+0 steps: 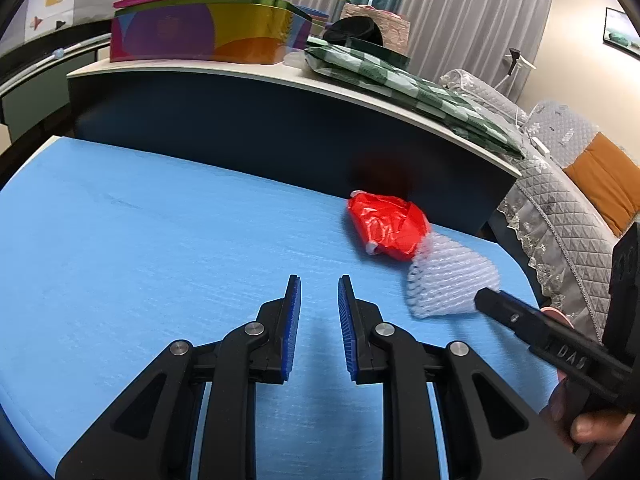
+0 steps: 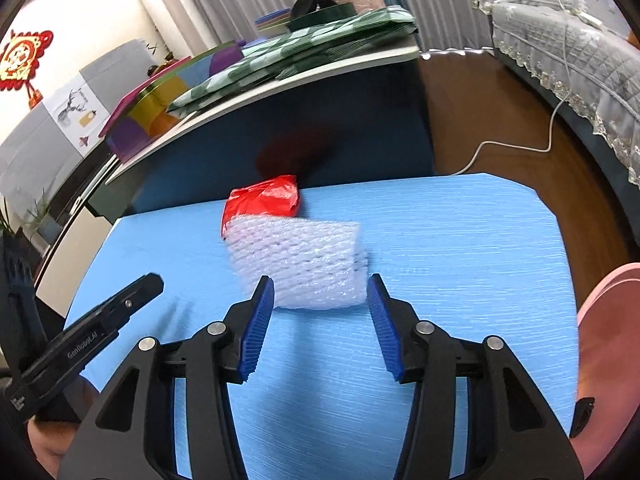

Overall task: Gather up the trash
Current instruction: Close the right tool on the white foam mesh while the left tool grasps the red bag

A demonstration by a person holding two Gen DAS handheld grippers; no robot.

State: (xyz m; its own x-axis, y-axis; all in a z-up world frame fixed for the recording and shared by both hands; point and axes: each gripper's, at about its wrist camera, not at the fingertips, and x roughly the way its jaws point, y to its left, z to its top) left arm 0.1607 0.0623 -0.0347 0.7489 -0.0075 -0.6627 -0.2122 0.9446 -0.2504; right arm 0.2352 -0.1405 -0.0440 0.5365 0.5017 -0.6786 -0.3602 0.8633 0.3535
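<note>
Right tongs (image 2: 320, 292) stand apart on either side of the near edge of a white foam net sleeve (image 2: 298, 264), pads not clearly pressing it. Left tongs (image 1: 319, 292), narrowly parted and empty, hover over the blue counter (image 1: 140, 240), left of the sleeve. A crumpled red plastic bag (image 1: 386, 226) lies touching the sleeve's far end, just before a dark raised shelf (image 1: 248, 128).
</note>
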